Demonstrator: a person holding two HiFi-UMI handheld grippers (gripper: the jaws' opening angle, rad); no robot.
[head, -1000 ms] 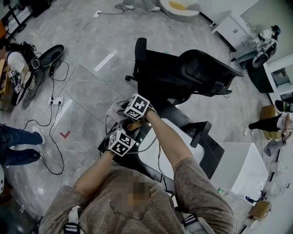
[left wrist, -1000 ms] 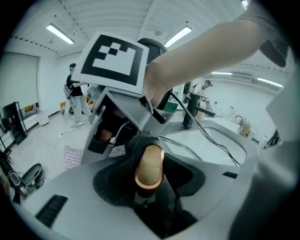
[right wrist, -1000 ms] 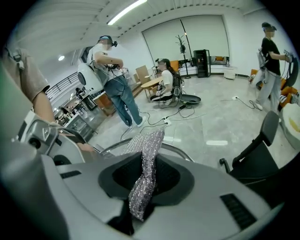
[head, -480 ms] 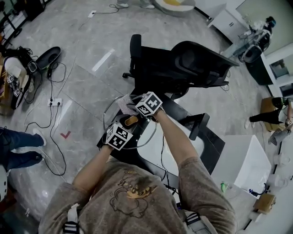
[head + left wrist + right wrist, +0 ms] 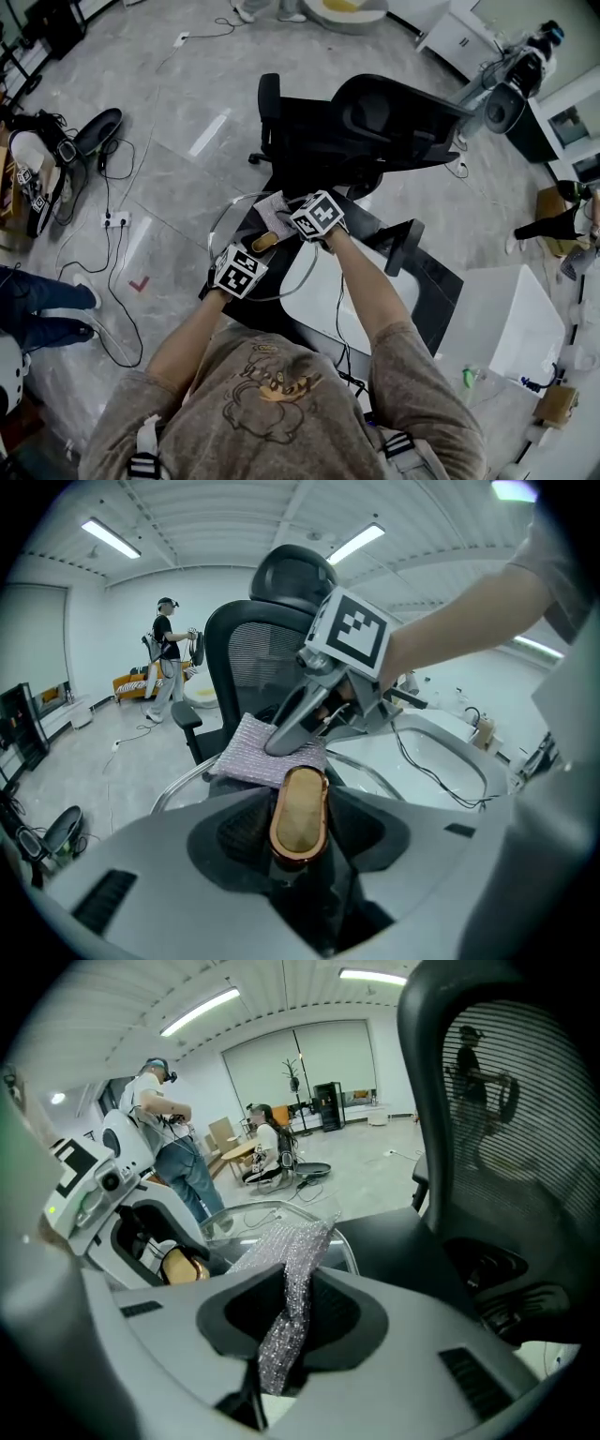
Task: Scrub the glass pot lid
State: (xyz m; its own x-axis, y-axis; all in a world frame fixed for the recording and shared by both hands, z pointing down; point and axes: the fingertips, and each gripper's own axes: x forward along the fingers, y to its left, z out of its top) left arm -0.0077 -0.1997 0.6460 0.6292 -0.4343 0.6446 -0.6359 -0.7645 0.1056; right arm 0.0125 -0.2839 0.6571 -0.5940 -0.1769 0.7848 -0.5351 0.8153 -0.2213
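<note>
At the knob (image 5: 300, 816) of the glass pot lid (image 5: 255, 1215), the left gripper (image 5: 253, 253) clamps wide around it. Just beyond the knob, the right gripper (image 5: 286, 1326) pinches the scrubbing cloth (image 5: 255, 752), apparently touching glass; scrubbing should run from the knob toward the far rim.

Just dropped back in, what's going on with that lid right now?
A person holds two grippers. The left gripper clamps the glass pot lid by its wooden handle, in front of a black office chair. The right gripper pinches a silvery scrub cloth, laid on the glass beside the handle.
</note>
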